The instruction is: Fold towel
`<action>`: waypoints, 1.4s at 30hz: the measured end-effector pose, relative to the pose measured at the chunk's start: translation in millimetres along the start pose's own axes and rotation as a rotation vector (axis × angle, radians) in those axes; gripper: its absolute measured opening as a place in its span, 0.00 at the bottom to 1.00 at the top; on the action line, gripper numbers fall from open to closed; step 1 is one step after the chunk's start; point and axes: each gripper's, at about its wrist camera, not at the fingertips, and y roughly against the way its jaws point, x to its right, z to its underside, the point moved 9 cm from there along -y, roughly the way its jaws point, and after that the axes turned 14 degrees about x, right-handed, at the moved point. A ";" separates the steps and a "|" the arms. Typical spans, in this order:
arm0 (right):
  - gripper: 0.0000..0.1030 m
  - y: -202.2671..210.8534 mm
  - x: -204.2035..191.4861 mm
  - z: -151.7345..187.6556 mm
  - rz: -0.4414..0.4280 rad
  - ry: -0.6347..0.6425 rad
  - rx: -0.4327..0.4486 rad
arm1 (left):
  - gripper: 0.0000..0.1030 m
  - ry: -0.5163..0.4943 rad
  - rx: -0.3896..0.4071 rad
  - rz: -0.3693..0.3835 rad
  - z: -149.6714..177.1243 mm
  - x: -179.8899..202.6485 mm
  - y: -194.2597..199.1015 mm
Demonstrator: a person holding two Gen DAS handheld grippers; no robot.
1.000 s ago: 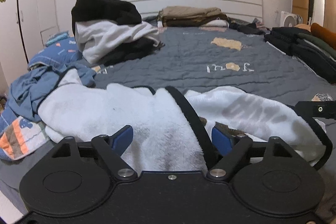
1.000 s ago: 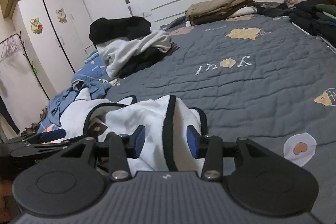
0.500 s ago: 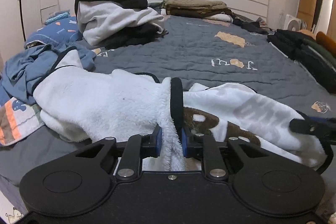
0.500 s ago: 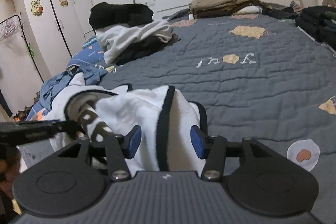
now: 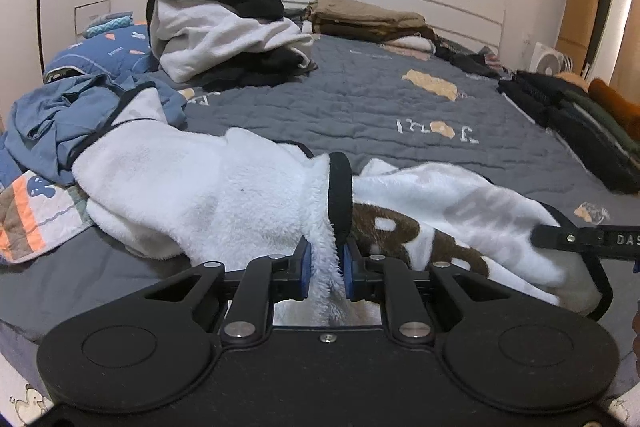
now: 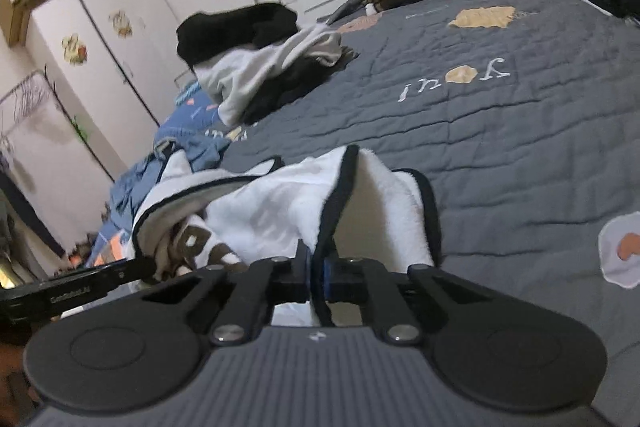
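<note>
The towel (image 5: pixel 224 203), white fleece with a black bound hem and brown lettering, lies crumpled on the near edge of the grey quilted bed (image 5: pixel 400 107), with a heap of clothes (image 5: pixel 216 23) well beyond it at about eleven o'clock. The left claw (image 5: pixel 324 269) has just closed and is clamped on a pinch of pile beside the hem; the right claw (image 6: pixel 318 277) has just snapped together on the black hem itself. The cloth looks soft, thick and light, so it will likely sag and bunch between the two holds rather than keep any shape. The stitched hem is probably the surest place to grip, since loose fleece may slip; drawing the claws apart should tension that edge.
</note>
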 end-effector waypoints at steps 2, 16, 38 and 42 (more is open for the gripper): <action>0.04 6.4 11.4 -7.8 0.008 -0.053 0.036 | 0.15 0.014 0.008 -0.003 -3.1 -4.0 3.5; 0.03 81.4 70.3 -111.8 0.074 -0.298 0.398 | 0.15 0.027 0.086 0.063 -24.9 4.4 18.2; 0.07 85.1 166.5 -95.0 0.516 0.041 0.158 | 0.36 -0.066 -0.118 -0.131 -5.1 -30.3 2.7; 0.10 103.4 169.4 -107.1 0.502 -0.015 0.216 | 0.64 -0.045 0.060 -0.134 -39.4 -29.7 23.0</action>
